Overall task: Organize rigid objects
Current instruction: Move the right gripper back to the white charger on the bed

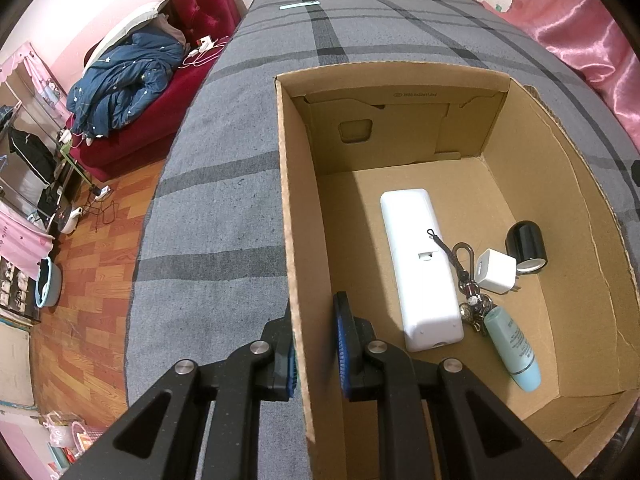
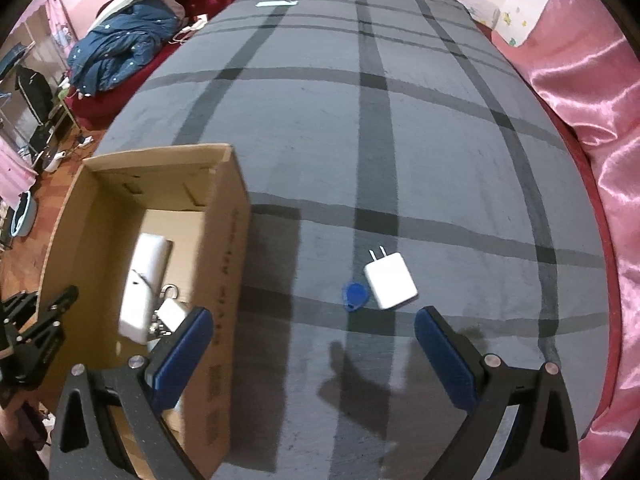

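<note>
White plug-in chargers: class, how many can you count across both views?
2. One white cube charger lies inside the cardboard box; one flat white charger lies on the grey checked blanket. Others may be hidden.

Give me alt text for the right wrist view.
The open right gripper hovers above a grey plaid blanket, facing a white charger plug that touches a blue key fob. At left stands an open cardboard box, with the left gripper at its near-left wall.
</note>
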Demonstrator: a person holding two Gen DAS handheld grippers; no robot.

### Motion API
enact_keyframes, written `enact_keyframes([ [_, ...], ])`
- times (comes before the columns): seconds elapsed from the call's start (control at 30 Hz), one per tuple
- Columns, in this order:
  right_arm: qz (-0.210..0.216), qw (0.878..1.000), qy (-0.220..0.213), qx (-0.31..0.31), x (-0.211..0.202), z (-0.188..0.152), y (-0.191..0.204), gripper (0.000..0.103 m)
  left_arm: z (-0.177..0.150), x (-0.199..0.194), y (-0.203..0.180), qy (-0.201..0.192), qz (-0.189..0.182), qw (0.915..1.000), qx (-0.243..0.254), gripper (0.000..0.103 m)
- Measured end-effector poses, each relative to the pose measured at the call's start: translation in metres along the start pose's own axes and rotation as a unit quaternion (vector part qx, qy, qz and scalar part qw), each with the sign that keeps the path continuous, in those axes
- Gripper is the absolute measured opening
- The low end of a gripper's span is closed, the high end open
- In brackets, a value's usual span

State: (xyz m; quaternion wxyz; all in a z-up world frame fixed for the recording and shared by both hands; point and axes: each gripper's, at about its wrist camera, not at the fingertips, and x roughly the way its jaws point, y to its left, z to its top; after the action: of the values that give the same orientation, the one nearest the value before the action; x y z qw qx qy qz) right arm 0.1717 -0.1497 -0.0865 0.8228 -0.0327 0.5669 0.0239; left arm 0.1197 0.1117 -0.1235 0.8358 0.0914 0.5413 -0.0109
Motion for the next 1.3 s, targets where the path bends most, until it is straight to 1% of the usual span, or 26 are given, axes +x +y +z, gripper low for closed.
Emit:
enact_keyframes([
  [0.2, -0.012, 1.0, 0.012, 0.013, 0.022, 0.0, -0.027, 0.103, 0.0, 0.0, -0.001, 0.0, 0.002, 1.0, 0.002, 0.016],
  [0.3, -0.01, 0.999, 0.021, 0.026, 0.037, 0.001, -0.042, 0.103, 0.0, 0.001, -0.002, 0.001, 0.004, 1.0, 0.004, 0.016],
  [0.6, -0.017, 0.998, 0.043, 0.047, 0.08, 0.004, -0.068, 0.103, -0.001, 0.001, -0.003, 0.0, 0.005, 1.0, 0.005, 0.016],
  [0.83, -0.018, 0.997, 0.055, 0.056, 0.107, 0.007, -0.08, 0.103, -0.003, 0.001, -0.006, -0.002, 0.014, 0.9998, 0.013, 0.016],
  [1.0, -0.019, 0.996, 0.065, 0.059, 0.127, 0.011, -0.084, 0.103, -0.002, 0.002, -0.003, 0.001, 0.008, 0.9999, 0.007, 0.016],
  [1.13, -0.016, 0.995, 0.069, 0.065, 0.138, 0.013, -0.085, 0.102, -0.002, 0.002, -0.004, 0.0, 0.011, 0.9999, 0.01, 0.016],
  [1.2, -0.017, 0.995, 0.073, 0.067, 0.142, 0.013, -0.086, 0.102, -0.002, 0.002, -0.004, 0.0, 0.011, 0.9999, 0.009, 0.016],
  [1.3, -0.014, 0.994, 0.076, 0.074, 0.147, 0.015, -0.091, 0.097, -0.002, 0.002, -0.004, 0.0, 0.011, 0.9999, 0.009, 0.016],
])
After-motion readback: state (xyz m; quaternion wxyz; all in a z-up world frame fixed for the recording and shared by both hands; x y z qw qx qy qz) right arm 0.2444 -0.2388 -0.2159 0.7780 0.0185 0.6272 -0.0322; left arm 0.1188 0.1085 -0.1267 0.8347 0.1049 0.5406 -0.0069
